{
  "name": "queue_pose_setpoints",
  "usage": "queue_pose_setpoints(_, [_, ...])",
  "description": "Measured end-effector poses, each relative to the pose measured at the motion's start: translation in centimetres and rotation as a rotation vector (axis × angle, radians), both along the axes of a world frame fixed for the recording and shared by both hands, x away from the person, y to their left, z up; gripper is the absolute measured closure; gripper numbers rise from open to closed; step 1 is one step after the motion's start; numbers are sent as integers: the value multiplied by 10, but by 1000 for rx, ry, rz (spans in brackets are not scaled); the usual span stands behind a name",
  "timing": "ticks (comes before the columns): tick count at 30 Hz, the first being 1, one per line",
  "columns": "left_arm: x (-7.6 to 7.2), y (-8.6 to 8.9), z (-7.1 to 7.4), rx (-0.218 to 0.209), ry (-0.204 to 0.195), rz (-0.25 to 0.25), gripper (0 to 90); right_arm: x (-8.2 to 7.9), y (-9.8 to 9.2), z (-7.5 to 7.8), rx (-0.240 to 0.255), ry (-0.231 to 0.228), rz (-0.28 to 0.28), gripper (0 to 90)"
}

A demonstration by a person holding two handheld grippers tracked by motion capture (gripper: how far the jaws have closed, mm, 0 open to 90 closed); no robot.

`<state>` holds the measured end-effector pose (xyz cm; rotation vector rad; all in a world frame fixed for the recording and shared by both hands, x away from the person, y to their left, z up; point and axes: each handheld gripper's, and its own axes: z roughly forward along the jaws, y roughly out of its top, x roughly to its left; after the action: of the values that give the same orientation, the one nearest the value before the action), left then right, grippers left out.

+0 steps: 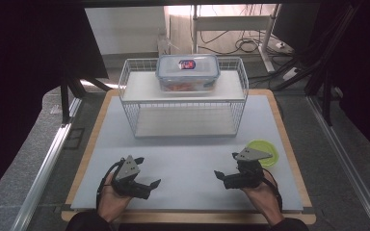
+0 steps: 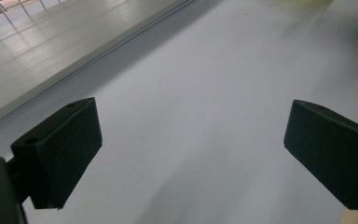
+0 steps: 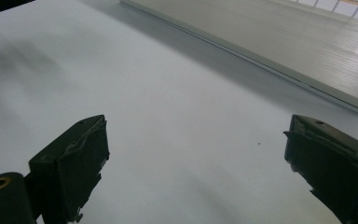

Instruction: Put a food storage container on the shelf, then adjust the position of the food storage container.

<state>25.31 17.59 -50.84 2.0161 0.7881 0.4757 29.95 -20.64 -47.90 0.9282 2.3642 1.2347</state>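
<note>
Both of my hands came in at the near edge of the table, each holding a gripper low over the pale grey mat [image 1: 188,159]. My left gripper [image 1: 147,179] sat at the near left, its jaws spread wide with nothing between them; in the left gripper view they stood far apart over bare mat. My right gripper [image 1: 223,177] sat at the near right, pointing inward toward the left one, and its jaws were likewise spread wide and empty. Just beyond my right gripper, a small green bowl [image 1: 269,150] lay on the mat, partly behind the grey plate of that gripper. Farther back, in the middle of the mat, stood a white wire rack [image 1: 130,103] with two shelves. On its top shelf rested a clear lidded container [image 1: 188,72] with a blue rim, well apart from both grippers.
</note>
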Motion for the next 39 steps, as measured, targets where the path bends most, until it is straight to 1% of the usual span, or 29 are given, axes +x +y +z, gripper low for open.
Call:
queue_pose_setpoints(4, [1, 4, 0, -20, 19, 11, 43, 2, -3, 0, 15, 22, -4, 13])
queue_pose_setpoints(5, [1, 5, 0, -25, 23, 14, 48, 4, -4, 0, 6, 32, -19, 11])
queue_pose_setpoints(6, [2, 6, 0, -25, 26, 14, 49, 4, -6, 1, 0, 52, -21, 10])
queue_pose_setpoints(7, [2, 6, 0, -27, 30, 15, 50, 5, -7, 1, 4, 65, -12, 12])
queue_pose_setpoints(9, [3, 7, -1, -20, 32, 19, 50, 6, -11, 4, 2, 81, -35, 47])
queue_pose_setpoints(11, [3, 7, -2, -19, 36, 19, 50, 6, -16, 7, 1, 86, -52, 111])
queue_pose_setpoints(12, [3, 7, -2, -17, 37, 19, 50, 7, -20, 10, 4, 86, -72, 141])
queue_pose_setpoints(14, [4, 7, -2, -17, 39, 19, 50, 8, -26, 12, -1, 76, -108, 246])
queue_pose_setpoints(16, [4, 7, -2, -18, 41, 18, 50, 10, -32, 12, -20, 74, -132, 307])
queue_pose_setpoints(18, [3, 7, -2, -20, 39, 13, 51, 13, -41, 13, -43, 64, -155, 430])
queue_pose_setpoints(19, [3, 7, -2, -20, 39, 12, 52, 13, -43, 14, -47, 63, -160, 475])
queue_pose_setpoints(20, [3, 7, -2, -19, 40, 11, 52, 14, -47, 15, -46, 61, -164, 547])
queue_pose_setpoints(22, [4, 6, -3, -17, 42, 10, 52, 16, -54, 18, -37, 79, -164, 626])
queue_pose_setpoints(23, [4, 6, -3, -16, 43, 9, 52, 16, -58, 19, -33, 72, -167, 689])
queue_pose_setpoints(24, [4, 6, -3, -15, 43, 9, 52, 17, -62, 21, -37, 60, -166, 725])
queue_pose_setpoints(25, [4, 6, -3, -15, 43, 9, 52, 18, -65, 22, -39, 56, -175, 754])
queue_pose_setpoints(26, [4, 6, -3, -15, 42, 9, 52, 18, -68, 24, -43, 39, -187, 789])
queue_pose_setpoints(28, [4, 6, -3, -16, 43, 10, 52, 20, -76, 26, -45, 28, -220, 840])
queue_pose_setpoints(31, [4, 5, -3, -12, 45, 9, 53, 23, -90, 29, -37, 25, -275, 899])
queue_pose_setpoints(36, [5, 5, -4, -5, 48, 11, 53, 28, -118, 30, -51, -5, -384, 900])
queue_pose_setpoints(39, [5, 5, -5, -2, 47, 14, 53, 32, -130, 27, -40, 0, -428, 900])
